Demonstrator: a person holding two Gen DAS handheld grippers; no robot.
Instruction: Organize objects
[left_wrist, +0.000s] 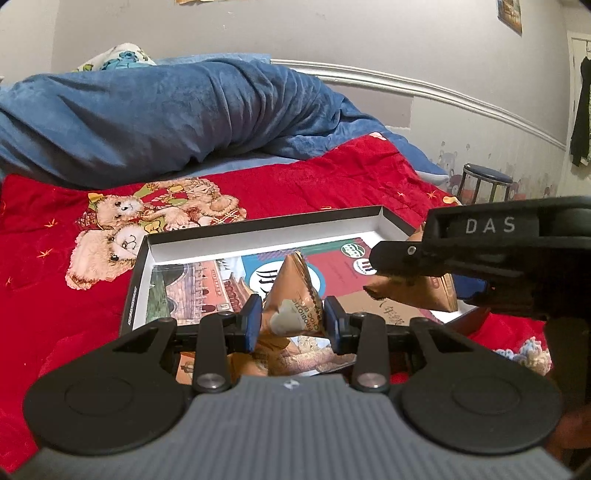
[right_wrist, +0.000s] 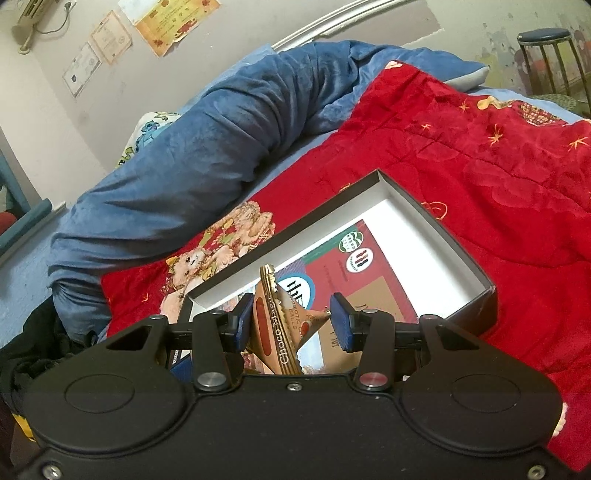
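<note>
Two snack packets, one in each gripper, hang over the open box on the bed. Left gripper jaws pinch one packet; right gripper jaws pinch another. Light, crinkly, probably slippery foil: best gripped mid-body.

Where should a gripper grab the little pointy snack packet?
Across its puffy middle, coming in level from the near side, as the left gripper does with the snack packet. It is pyramid-shaped, so the tip and crimped edges would slip; the belly gives both pads something to squeeze.
</note>
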